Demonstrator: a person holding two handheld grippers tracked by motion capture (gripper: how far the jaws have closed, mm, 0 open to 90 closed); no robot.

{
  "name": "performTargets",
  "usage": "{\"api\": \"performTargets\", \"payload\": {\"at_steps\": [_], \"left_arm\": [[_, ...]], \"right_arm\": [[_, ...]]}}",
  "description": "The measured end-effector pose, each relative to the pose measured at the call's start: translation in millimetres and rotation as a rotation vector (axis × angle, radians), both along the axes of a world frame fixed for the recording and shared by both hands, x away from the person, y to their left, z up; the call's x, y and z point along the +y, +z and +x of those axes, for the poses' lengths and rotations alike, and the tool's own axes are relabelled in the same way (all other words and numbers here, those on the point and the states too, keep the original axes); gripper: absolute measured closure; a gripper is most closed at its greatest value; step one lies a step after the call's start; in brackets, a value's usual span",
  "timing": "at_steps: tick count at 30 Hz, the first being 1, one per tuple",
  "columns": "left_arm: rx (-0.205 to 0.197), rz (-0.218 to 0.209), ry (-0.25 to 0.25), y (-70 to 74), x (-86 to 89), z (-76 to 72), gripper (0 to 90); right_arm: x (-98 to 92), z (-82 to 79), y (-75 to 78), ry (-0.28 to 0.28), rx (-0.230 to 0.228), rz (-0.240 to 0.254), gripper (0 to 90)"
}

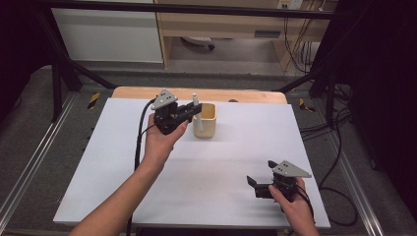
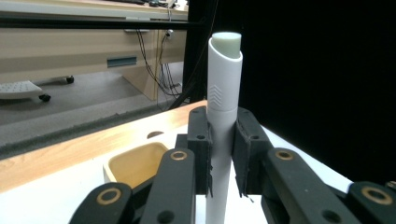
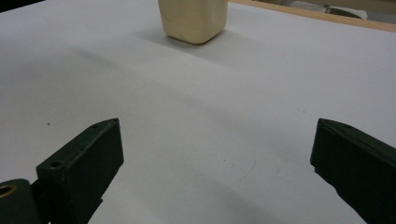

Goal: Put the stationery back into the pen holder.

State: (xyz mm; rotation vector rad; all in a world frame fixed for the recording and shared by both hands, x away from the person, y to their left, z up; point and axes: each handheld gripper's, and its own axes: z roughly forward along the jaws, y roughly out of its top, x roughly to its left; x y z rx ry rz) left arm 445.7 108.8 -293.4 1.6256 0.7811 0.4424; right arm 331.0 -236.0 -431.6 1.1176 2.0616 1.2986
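A white tube-shaped stick (image 2: 223,107) stands upright between the black jaws of my left gripper (image 2: 222,154), which is shut on it. In the high view that left gripper (image 1: 195,111) hovers over the left rim of a cream square cup (image 1: 206,121), the stick (image 1: 194,100) poking up above the jaws. From the left gripper view the cup's (image 2: 135,163) open mouth lies below and to the left. My right gripper (image 1: 254,186) rests near the table's front right, open with nothing between its fingers. The cup's base (image 3: 192,18) stands far ahead in the right gripper view.
A white sheet covers the table (image 1: 216,162), with a wooden strip (image 1: 196,93) along its far edge. Black frame posts and loose cables (image 1: 334,128) lie to the right of the table. A desk (image 1: 221,24) stands beyond.
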Motion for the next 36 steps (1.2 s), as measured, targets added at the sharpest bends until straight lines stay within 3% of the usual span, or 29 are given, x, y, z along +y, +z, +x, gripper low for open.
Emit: {"api": "performTargets", "payload": {"at_steps": [9, 22, 36], "left_arm": [[-0.025, 0.004, 0.005, 4.1, -11.4, 16.3, 78.8], [-0.068, 0.028, 0.066, 8.2, -18.4, 44.8, 78.8], [-0.086, 0.061, 0.095, 10.2, -19.6, 57.8, 78.8]], "right_arm": [[5.7, 0.8, -2.1, 0.016, 0.009, -0.022, 3.4], [1.4, 0.1, -0.7, 0.013, 0.012, -0.010, 3.5], [2.2, 1.2, -2.5, 0.011, 0.018, -0.007, 3.5]]}}
